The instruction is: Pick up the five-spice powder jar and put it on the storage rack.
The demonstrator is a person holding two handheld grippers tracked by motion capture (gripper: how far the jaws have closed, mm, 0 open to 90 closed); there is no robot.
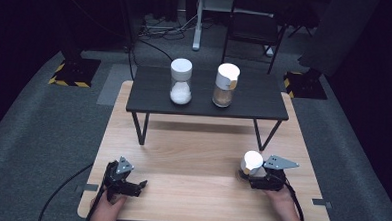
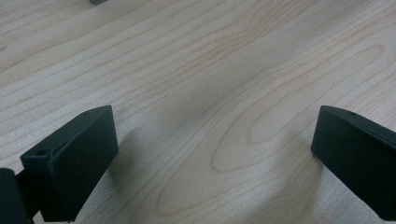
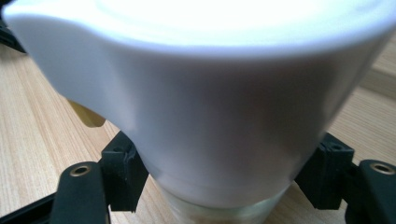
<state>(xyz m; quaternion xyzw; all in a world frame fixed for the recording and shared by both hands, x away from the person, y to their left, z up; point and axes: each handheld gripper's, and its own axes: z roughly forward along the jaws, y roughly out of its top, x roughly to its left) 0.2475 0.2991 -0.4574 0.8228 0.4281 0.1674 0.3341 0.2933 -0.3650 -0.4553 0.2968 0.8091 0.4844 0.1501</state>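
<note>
Standing on the wooden table (image 1: 192,160) near its front right corner, the white-lidded jar (image 1: 252,163) sits clamped between the jaws of the right gripper (image 1: 255,176), which press on it just under the lid. Left gripper (image 1: 130,185): near the table's front left corner, well apart from the jar, jaws wide apart over bare wood. Black shelf (image 1: 254,104) at the table's far side carries two more jars.

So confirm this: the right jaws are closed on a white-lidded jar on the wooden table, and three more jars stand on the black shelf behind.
Not three: the high view shows two jars on the black shelf, a white-filled jar and a brown-filled jar. The rest holds: the right gripper is closed on the white-lidded jar on the wooden table.
</note>
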